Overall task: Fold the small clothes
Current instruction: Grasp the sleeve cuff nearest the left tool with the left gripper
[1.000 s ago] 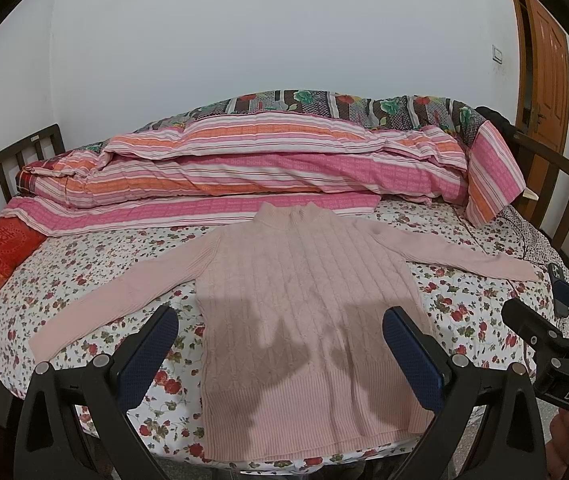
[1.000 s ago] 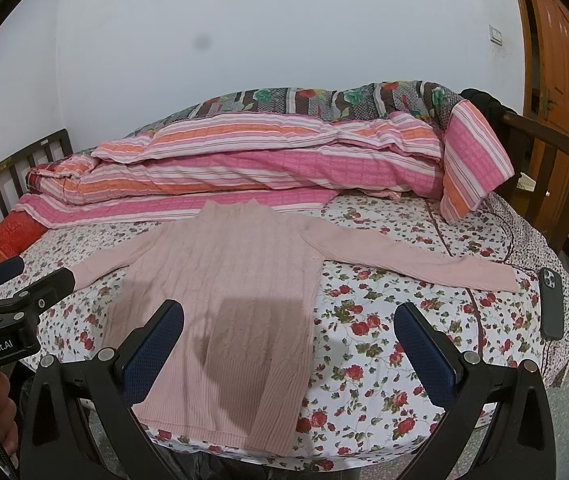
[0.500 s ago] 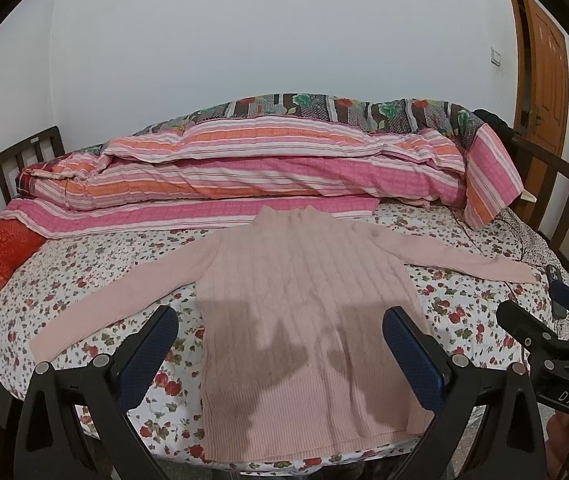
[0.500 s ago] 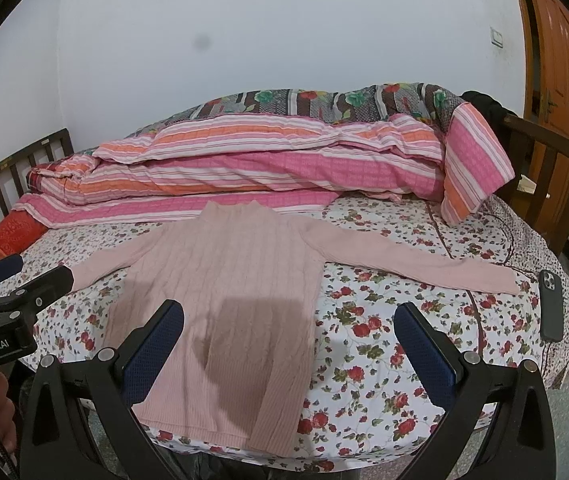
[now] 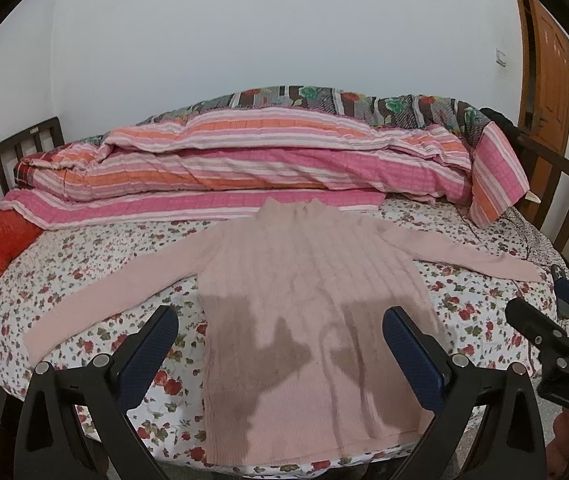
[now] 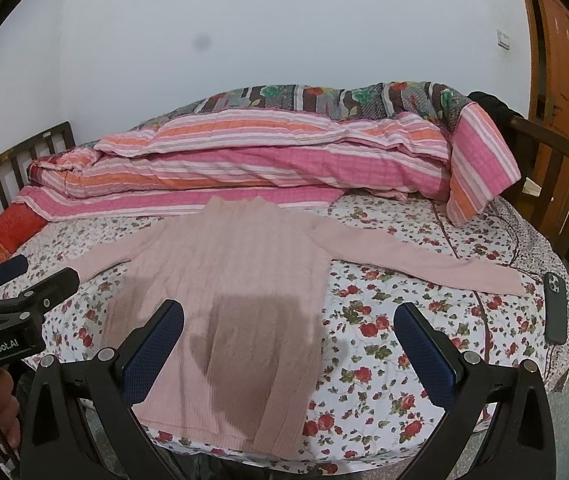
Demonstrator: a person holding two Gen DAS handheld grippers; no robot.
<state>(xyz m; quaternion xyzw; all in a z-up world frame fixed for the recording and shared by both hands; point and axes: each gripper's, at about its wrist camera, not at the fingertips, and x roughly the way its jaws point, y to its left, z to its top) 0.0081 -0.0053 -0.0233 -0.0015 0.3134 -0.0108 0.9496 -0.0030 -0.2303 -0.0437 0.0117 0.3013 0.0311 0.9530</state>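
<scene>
The pale pink cable-knit sweater point(image 5: 304, 304) lies flat at frame centre on the floral bedsheet point(image 5: 84, 264), sleeves spread, unfolded. The left gripper point(image 5: 280, 344) and right gripper point(image 6: 288, 340) both hang above it, jaws wide apart and empty. The loose knit could bunch or drag if pinched through both layers. No containers are visible.

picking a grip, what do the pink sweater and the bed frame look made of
Pink sweater: soft knit, probably wool or acrylic; vertical cable ribs and a matte, slightly fuzzy face. Bed frame: dark wood with a smooth sheen, judging by its turned slats and brown tone.
</scene>
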